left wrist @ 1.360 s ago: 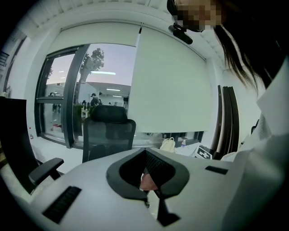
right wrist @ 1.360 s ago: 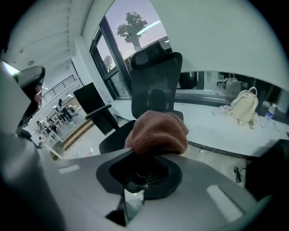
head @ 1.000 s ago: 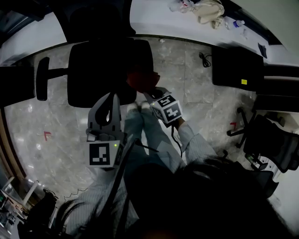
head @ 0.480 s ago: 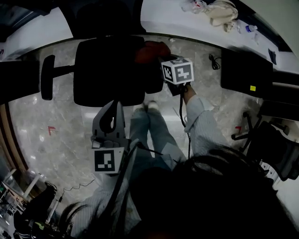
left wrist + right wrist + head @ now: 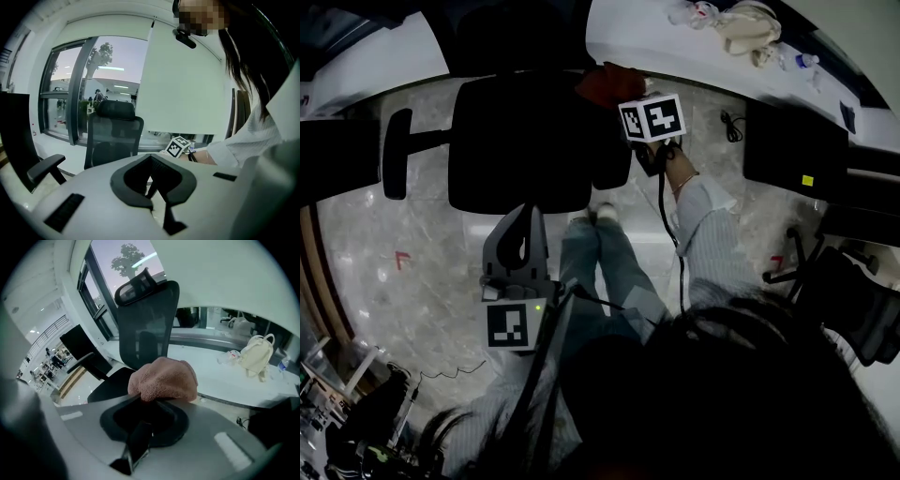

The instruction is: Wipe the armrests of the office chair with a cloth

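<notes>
The black office chair (image 5: 520,141) stands in front of me, with its left armrest (image 5: 397,155) out to the side. A reddish-pink cloth (image 5: 605,84) is bunched at the far end of the chair's right armrest (image 5: 617,164), and my right gripper (image 5: 617,96) is shut on it. Whether the cloth touches the armrest is not visible. In the right gripper view the cloth (image 5: 164,379) bulges out of the jaws before the chair's backrest (image 5: 147,319). My left gripper (image 5: 523,222) hangs shut and empty near the seat's front edge, facing the chair (image 5: 115,136).
A white desk (image 5: 694,56) curves behind the chair, bearing a cream bag (image 5: 748,28) and a bottle (image 5: 806,62). A second black chair (image 5: 792,141) stands on the right. More chair bases (image 5: 853,291) crowd the lower right. The person's legs (image 5: 605,253) are between the grippers.
My right gripper has carried the cloth from near the person's legs up to the far end of the chair's right side. The left gripper has barely moved.
</notes>
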`<action>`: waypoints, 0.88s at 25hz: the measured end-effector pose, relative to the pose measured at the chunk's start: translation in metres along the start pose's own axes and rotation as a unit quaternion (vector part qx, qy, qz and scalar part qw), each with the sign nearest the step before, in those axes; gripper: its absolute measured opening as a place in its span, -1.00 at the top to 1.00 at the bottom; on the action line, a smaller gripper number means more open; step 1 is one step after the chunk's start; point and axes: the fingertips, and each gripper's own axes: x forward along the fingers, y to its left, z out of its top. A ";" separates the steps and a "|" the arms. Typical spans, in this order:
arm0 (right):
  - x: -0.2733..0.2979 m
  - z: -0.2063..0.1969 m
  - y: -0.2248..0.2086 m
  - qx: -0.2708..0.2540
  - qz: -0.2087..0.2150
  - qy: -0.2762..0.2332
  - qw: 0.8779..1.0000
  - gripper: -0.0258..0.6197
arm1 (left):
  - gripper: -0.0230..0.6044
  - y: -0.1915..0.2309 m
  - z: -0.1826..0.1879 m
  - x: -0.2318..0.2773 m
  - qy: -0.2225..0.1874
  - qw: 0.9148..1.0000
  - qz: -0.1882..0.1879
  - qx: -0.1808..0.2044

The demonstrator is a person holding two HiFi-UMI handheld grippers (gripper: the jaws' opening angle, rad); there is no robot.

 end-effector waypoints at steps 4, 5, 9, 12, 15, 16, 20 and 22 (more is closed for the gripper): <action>-0.031 -0.051 0.046 -0.021 0.052 0.021 0.998 0.85 | 0.92 -0.004 0.004 0.004 -0.007 1.000 -0.012 0.000; -0.040 -0.066 0.058 -0.026 0.063 0.026 0.997 0.85 | 0.92 -0.006 0.005 0.005 -0.009 1.000 -0.016 0.002; -0.077 -0.119 0.096 -0.018 0.102 0.035 0.994 0.85 | 0.92 -0.017 0.010 0.006 -0.012 0.999 -0.031 0.006; -0.088 -0.139 0.111 -0.008 0.114 0.038 0.993 0.85 | 0.92 -0.019 0.010 0.007 -0.014 0.999 -0.035 0.007; -0.084 -0.134 0.104 -0.005 0.114 0.024 0.993 0.84 | 0.92 -0.019 0.009 0.006 -0.012 0.999 -0.033 0.007; -0.079 -0.125 0.096 -0.003 0.108 0.017 0.994 0.84 | 0.92 -0.017 0.009 0.005 -0.011 0.999 -0.031 0.007; -0.045 -0.074 0.049 0.019 0.076 -0.003 0.997 0.84 | 0.92 -0.004 0.008 0.001 -0.008 1.000 -0.015 0.004; -0.027 -0.043 0.027 0.024 0.054 -0.020 0.998 0.84 | 0.92 0.004 0.006 -0.003 -0.004 1.000 -0.004 0.004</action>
